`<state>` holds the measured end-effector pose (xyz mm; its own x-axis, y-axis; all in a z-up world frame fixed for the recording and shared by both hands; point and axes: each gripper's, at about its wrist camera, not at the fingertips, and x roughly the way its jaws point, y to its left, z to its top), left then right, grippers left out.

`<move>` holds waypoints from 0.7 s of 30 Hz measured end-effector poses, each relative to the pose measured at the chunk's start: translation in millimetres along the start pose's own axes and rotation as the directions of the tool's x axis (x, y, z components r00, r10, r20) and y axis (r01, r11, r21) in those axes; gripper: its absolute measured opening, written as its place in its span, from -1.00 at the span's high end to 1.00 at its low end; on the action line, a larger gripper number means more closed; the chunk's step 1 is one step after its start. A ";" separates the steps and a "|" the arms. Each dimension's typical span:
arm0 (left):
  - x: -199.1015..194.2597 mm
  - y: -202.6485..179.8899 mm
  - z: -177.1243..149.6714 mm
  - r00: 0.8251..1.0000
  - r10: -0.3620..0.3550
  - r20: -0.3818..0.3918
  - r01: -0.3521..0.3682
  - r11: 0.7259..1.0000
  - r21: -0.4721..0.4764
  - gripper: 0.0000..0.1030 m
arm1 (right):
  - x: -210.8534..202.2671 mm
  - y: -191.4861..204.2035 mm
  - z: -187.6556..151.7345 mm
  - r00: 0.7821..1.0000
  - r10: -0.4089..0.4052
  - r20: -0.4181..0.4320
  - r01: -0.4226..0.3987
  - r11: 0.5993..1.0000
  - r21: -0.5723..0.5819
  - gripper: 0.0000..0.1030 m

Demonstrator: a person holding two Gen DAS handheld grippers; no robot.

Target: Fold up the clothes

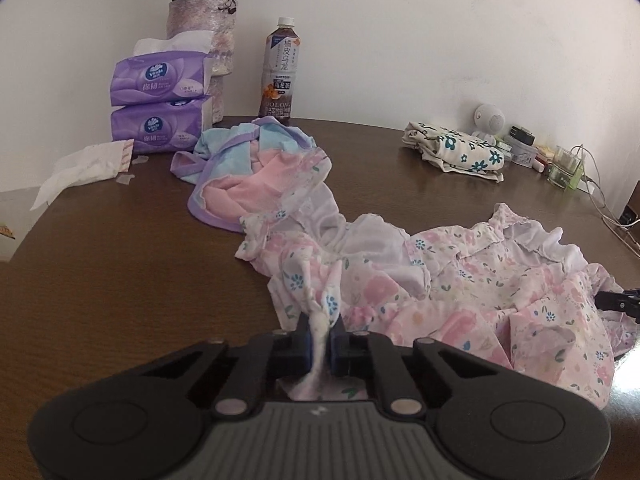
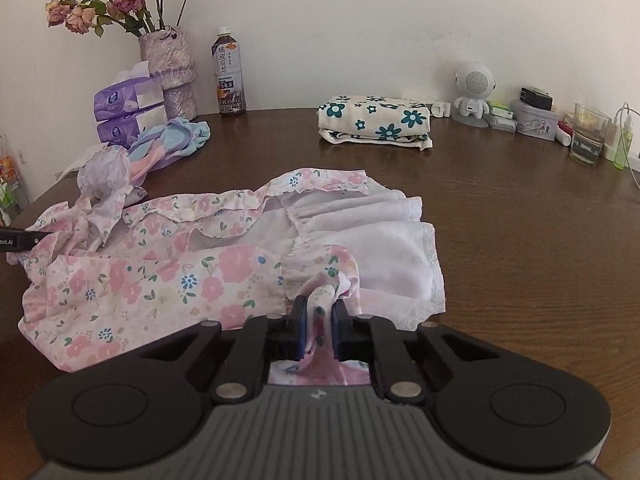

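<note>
The left gripper [image 1: 319, 334] and right gripper [image 2: 319, 320] each pinch a bunched edge of the pink floral garment [image 2: 168, 276], which lies crumpled on the brown table [image 2: 520, 240], with the folded floral cloth [image 2: 376, 124] beyond near the wall.

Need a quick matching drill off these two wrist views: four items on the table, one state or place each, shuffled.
Things:
1. pink floral garment
2. green-flower cloth
3. tea bottle
4. tissue packs

States or places:
A. stacked one on the other, beside the vase
B. folded, near the wall
C. upright against the wall
D. crumpled, pinched by the left hand-held gripper and the right hand-held gripper

Pairs: 1-D, 2-B, 3-C, 4-A
</note>
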<state>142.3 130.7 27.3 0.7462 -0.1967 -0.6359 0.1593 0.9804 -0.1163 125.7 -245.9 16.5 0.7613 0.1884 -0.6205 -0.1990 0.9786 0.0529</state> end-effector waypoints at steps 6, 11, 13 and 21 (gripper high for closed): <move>-7.6 9.2 17.6 0.996 0.055 0.074 -0.054 0.998 -0.014 0.90 | 4.1 -4.4 19.5 0.999 0.011 0.053 -0.010 1.000 -0.011 0.83; -32.1 10.2 18.7 0.988 0.082 0.131 -0.079 0.996 -0.034 0.88 | -5.3 -9.7 24.9 0.994 -0.003 0.110 0.003 1.000 -0.005 0.83; -40.1 10.5 15.6 0.986 0.093 0.138 -0.090 0.995 -0.033 0.88 | -10.3 -12.8 23.5 0.992 -0.012 0.123 0.011 1.000 0.004 0.83; -60.0 16.3 -6.7 0.985 0.115 0.131 -0.110 0.993 -0.045 0.73 | -33.0 -16.2 1.6 0.992 -0.017 0.121 0.016 1.000 0.012 0.83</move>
<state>95.8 158.6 58.5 0.8379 -0.0828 -0.5395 0.0468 0.9957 -0.0800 104.8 -267.9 37.3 0.8338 0.1801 -0.5219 -0.1792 0.9824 0.0527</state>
